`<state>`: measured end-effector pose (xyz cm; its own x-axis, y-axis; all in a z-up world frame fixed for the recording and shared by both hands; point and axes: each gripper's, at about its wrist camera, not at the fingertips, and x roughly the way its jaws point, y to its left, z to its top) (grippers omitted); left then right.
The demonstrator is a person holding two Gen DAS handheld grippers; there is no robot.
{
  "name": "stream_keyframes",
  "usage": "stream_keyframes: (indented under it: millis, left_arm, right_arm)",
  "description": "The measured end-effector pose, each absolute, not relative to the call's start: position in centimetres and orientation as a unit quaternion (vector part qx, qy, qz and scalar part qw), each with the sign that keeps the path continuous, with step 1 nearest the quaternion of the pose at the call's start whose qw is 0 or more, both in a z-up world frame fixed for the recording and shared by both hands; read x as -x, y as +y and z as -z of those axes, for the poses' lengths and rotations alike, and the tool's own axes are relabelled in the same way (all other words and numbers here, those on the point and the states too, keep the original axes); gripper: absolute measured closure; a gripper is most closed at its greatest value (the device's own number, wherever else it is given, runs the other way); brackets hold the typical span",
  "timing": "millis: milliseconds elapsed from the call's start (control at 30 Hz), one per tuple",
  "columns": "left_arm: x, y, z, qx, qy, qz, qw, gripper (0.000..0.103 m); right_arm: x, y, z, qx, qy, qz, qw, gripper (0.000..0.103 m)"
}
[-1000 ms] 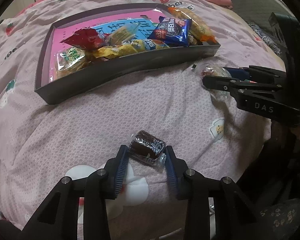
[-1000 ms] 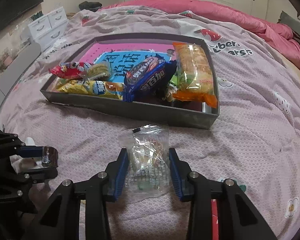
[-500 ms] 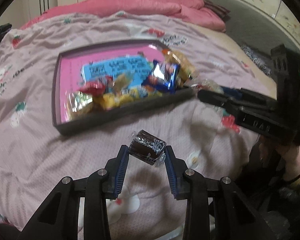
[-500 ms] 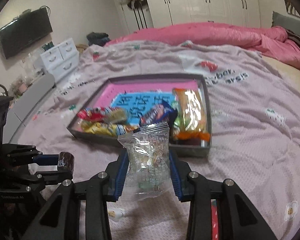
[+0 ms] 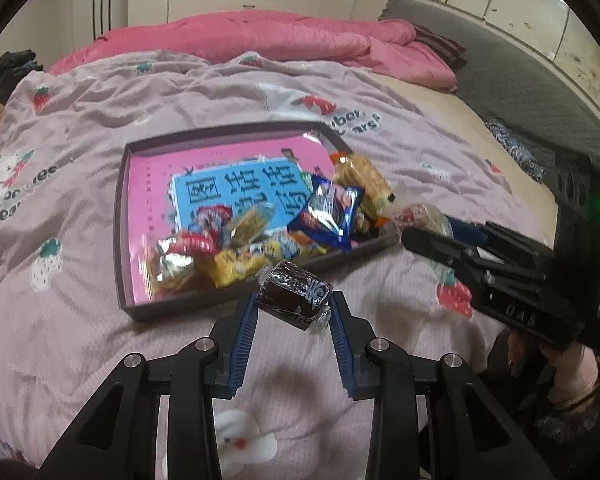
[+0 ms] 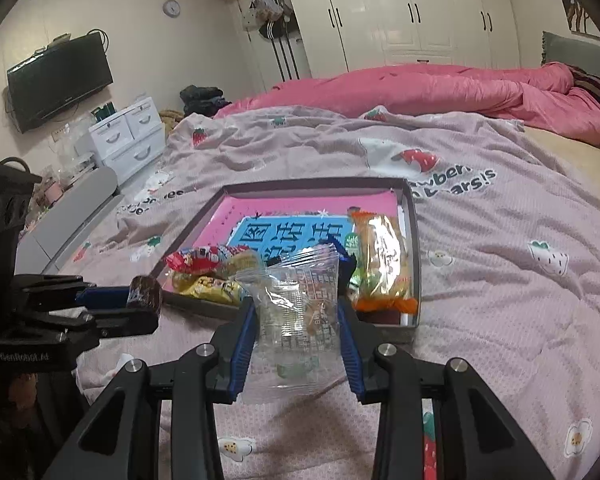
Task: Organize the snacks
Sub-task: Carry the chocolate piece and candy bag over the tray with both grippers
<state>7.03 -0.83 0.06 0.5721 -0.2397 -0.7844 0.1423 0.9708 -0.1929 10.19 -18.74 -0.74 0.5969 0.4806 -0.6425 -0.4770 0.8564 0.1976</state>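
My left gripper [image 5: 294, 312] is shut on a dark brown wrapped cake roll [image 5: 294, 298] and holds it in the air just in front of the tray's near wall. My right gripper [image 6: 298, 312] is shut on a clear plastic snack packet [image 6: 300, 320], also lifted, in front of the tray. The dark tray [image 5: 120, 216] with a pink and blue bottom lies on the bed and holds several snack packs, among them a blue packet [image 5: 328, 212] and an orange-ended packet [image 6: 382, 260]. Each gripper also shows in the other's view: the left one [image 6: 140, 300], the right one [image 5: 424, 224].
The bed is covered by a lilac strawberry-print blanket [image 6: 500, 240] with a pink duvet [image 6: 440, 88] bunched at its far side. White drawers [image 6: 128, 136] and a wall TV [image 6: 60, 80] stand to the left of the bed. A person's hand [image 5: 572, 368] holds the right gripper.
Both grippers have risen from the blanket with their snacks and tilted up, so more of the room shows. The tray and its contents have not moved.
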Motion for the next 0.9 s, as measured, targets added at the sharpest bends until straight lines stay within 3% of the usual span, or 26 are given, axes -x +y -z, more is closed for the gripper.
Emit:
stream_keyframes:
  millis: [900]
  left_arm:
    - [-12.0,-0.6,-0.4,0.072,0.43,0.079,0.896,0.066]
  right_arm:
    - [-13.4,-19.2,-1.2,-0.017,0.312,-0.261,0.914,0.064]
